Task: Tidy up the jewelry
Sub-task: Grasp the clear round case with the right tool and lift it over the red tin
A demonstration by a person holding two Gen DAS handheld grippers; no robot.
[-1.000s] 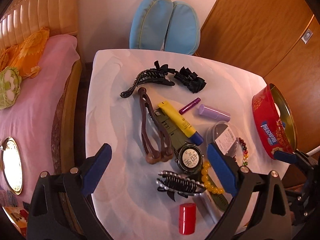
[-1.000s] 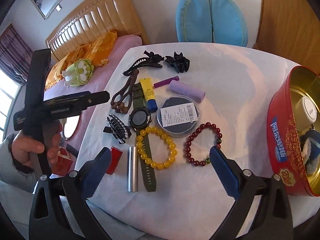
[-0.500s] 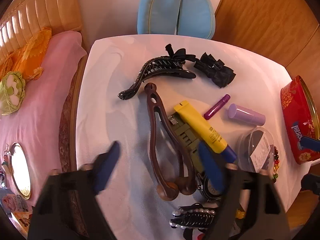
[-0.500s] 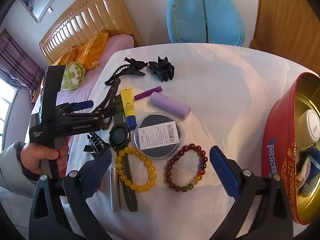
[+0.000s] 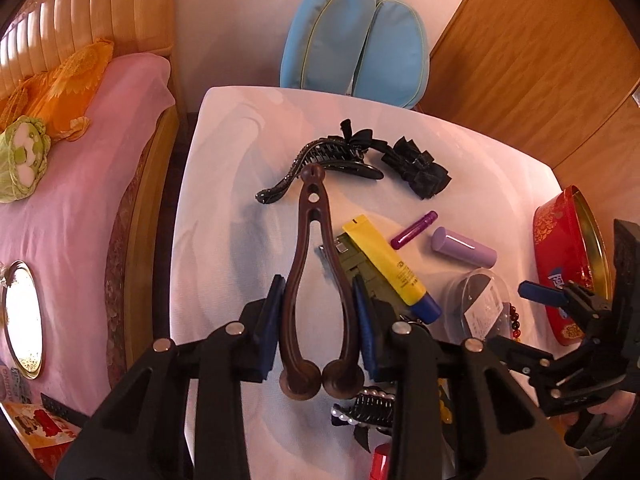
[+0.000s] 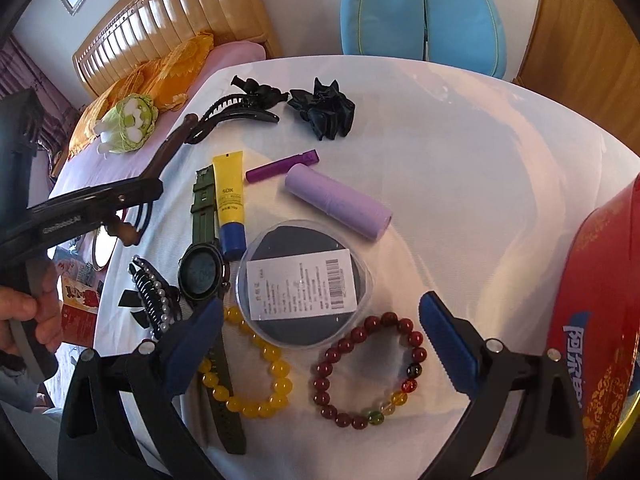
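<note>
**Left gripper closes on the brown hair clip**

The left gripper (image 5: 318, 328) points down at the white table (image 5: 224, 216), its jaws closing around the brown clip (image 5: 316, 280). The blue pads (image 5: 272, 312) sit against both outer arms of the clip, just above its two round ends, and the clip's pointed tip lies beside the black claw clip (image 5: 336, 156). In the right wrist view the same gripper reaches in from the left edge, a hand (image 6: 24, 316) on its handle.

The right gripper (image 6: 320, 336) hangs over the near part of the table with its jaws wide and nothing between the pads. Just below it lies the dark red bracelet (image 6: 368, 372), with the yellow bracelet (image 6: 248, 376) to its left, draped over the strap of the green watch (image 6: 202, 272). A round clear case (image 6: 304, 284) with a printed label touches the red beads' far side.

Farther back lie a yellow tube (image 6: 229, 204), a purple stick (image 6: 282, 166), a lilac cylinder (image 6: 338, 200) and a black bow (image 6: 324, 114). A pearl clip (image 6: 154, 304) lies left of the watch. The red tin (image 6: 596, 320) stands open at the right edge.
</note>
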